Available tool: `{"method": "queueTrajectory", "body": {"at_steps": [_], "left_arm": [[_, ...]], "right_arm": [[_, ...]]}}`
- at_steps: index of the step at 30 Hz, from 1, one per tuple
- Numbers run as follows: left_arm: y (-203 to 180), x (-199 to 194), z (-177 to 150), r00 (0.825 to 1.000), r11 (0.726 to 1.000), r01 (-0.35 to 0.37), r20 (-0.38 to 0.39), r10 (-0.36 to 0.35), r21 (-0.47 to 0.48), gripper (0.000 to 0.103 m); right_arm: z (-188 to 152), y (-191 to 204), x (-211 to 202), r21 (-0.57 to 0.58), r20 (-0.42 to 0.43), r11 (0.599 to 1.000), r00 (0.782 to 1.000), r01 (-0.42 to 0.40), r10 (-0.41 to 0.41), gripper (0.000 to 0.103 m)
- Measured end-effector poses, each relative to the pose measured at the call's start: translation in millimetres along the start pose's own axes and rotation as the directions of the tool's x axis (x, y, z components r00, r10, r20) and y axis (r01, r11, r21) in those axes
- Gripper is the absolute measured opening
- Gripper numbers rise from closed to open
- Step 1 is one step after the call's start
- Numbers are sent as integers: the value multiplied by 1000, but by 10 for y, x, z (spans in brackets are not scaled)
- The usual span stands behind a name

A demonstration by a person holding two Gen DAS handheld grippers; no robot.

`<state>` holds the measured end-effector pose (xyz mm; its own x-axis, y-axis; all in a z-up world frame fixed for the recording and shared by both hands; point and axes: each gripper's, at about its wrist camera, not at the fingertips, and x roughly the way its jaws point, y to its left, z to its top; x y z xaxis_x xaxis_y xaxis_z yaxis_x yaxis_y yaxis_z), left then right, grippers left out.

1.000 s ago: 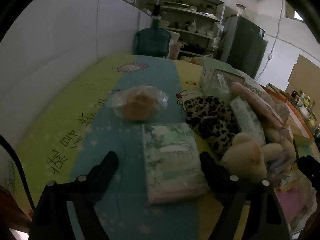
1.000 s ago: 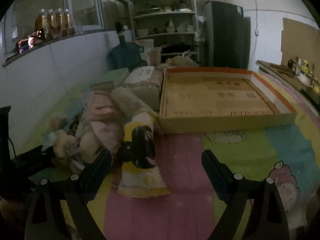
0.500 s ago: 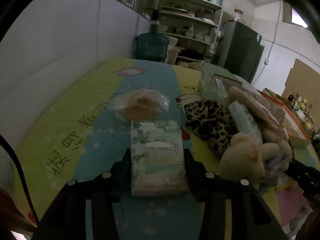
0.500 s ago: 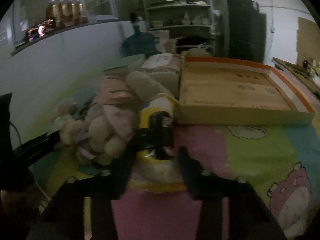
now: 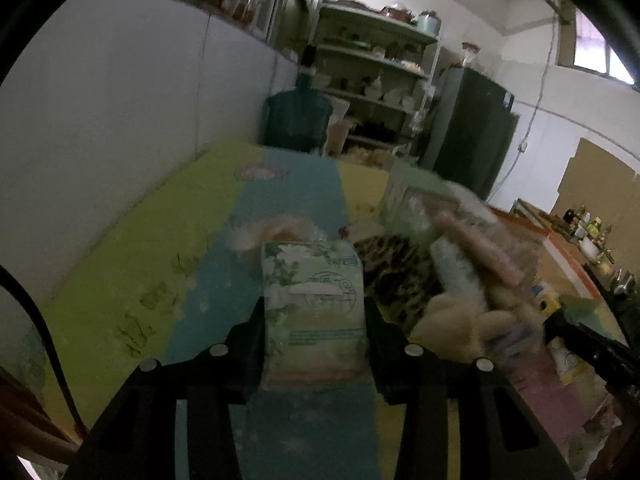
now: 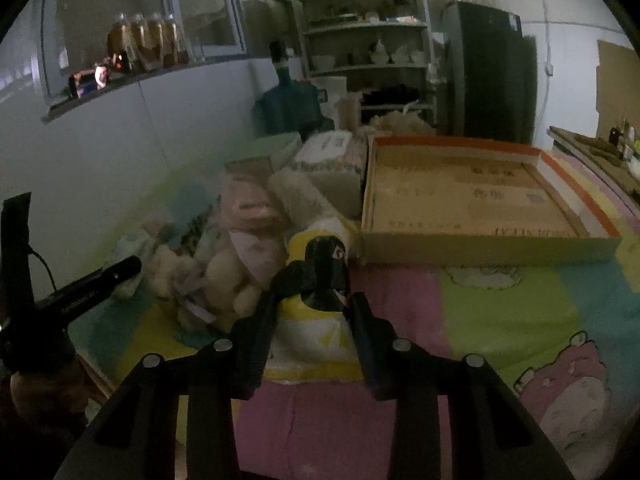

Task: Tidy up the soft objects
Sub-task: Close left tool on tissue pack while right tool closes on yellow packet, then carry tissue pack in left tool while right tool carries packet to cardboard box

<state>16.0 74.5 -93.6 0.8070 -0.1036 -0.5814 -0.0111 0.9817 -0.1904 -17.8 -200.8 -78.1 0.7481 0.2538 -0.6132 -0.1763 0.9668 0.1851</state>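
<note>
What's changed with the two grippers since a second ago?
Both were open; now the left gripper is closing its fingers on the green tissue pack, the right gripper on the yellow pack. The plush pile and cardboard tray stayed put.

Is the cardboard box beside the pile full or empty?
Empty: the shallow, orange-rimmed cardboard box shows only its bare printed bottom; the soft items lie piled outside, against its left wall.
</note>
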Motion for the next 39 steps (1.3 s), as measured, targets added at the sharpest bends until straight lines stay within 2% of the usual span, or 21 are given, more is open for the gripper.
{"method": "queueTrajectory", "body": {"at_steps": [7, 8, 9, 10, 13, 15, 17, 19, 24, 27, 29, 31, 33, 37, 39], "left_arm": [[-149, -176, 127, 999, 999, 10, 51, -12, 34, 44], [-158, -179, 126, 999, 999, 12, 51, -14, 36, 44], [-179, -179, 129, 999, 999, 18, 48, -20, 38, 44], [-183, -184, 123, 999, 999, 22, 46, -24, 39, 44], [-192, -174, 107, 999, 999, 33, 38, -34, 34, 44], [-177, -170, 103, 999, 999, 34, 32, -35, 24, 44], [-160, -168, 98, 999, 999, 31, 31, -32, 20, 44], [-147, -165, 98, 999, 999, 32, 30, -32, 16, 44], [-165, -152, 93, 999, 999, 35, 25, -36, 24, 44], [-180, -154, 90, 999, 999, 37, 25, -38, 30, 44], [-180, -151, 92, 999, 999, 39, 24, -39, 31, 44], [-189, -154, 102, 999, 999, 42, 24, -43, 33, 44], [-213, -165, 115, 998, 998, 46, 29, -47, 40, 44], [-287, -189, 149, 997, 996, 64, 42, -67, 61, 44], [-334, -214, 171, 996, 995, 73, 51, -77, 70, 44]], "right_arm": [[59, -71, -199, 25, 56, 1000, 998, 3, -5, 36], [57, -82, -199, 23, 51, 1000, 999, 4, -5, 24], [53, -90, -190, 19, 42, 1000, 999, 4, -5, 17], [40, -99, -168, 12, 25, 1000, 1000, 3, -3, 15], [-63, -117, -18, -13, -55, 1000, 998, -1, 0, 18], [-86, -144, -35, 0, -34, 999, 999, -39, 39, 29], [-70, -161, -40, 16, -40, 998, 997, -63, 64, 75], [-75, -156, -30, 14, -42, 999, 998, -47, 48, 79], [-112, -117, 130, 3, -99, 1000, 995, 7, -6, 79], [-166, -129, 270, -7, -157, 998, 986, 62, -62, 77], [-195, -129, 307, -24, -169, 995, 980, 100, -103, 62], [-192, -114, 277, -28, -161, 996, 983, 89, -92, 42], [-213, -97, 271, -36, -162, 996, 983, 82, -87, 42], [-171, -125, 162, -5, -134, 1000, 991, -16, 15, 42], [-128, -120, 77, -12, -103, 1000, 995, -21, 19, 42]]}}
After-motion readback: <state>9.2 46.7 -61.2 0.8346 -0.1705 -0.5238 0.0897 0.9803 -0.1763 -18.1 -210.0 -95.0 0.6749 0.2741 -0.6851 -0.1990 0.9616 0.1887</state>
